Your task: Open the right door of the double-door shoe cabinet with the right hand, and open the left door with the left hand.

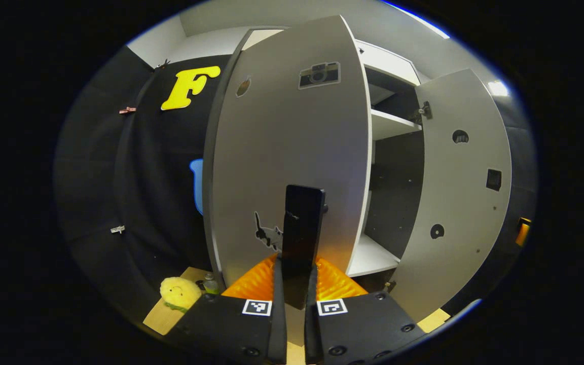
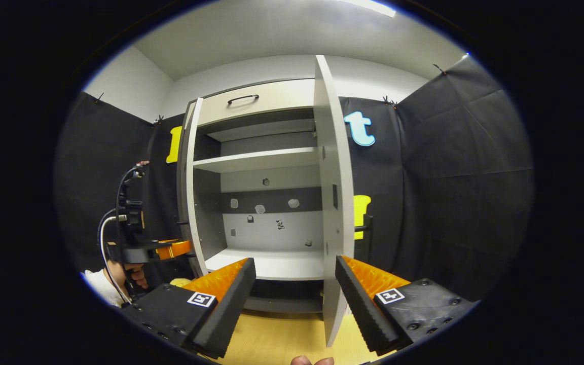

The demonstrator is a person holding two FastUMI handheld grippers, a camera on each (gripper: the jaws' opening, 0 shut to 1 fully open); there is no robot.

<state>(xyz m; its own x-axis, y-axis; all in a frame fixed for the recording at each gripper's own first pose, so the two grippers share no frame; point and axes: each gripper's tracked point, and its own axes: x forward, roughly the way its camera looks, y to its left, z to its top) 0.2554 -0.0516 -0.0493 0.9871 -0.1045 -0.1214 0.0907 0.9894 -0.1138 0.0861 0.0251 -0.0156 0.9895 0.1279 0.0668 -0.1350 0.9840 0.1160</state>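
Both doors open; task near done, only release of left handle left, by my judgement.

Left gripper [image 1: 296,284] clamps black handle [image 1: 303,223] of left door [image 1: 287,152], swung wide off shoe cabinet [image 2: 259,159].

Right gripper [image 2: 294,299] spread wide, empty, before cabinet.

Right door [image 2: 332,203] edge-on, fully out. Cabinet grey-white, shelves bare.

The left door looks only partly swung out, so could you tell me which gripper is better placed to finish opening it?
Left. The left gripper is closed on the left door's handle, so it can probably keep pulling. The right gripper is open, beside the right door, already swung out.
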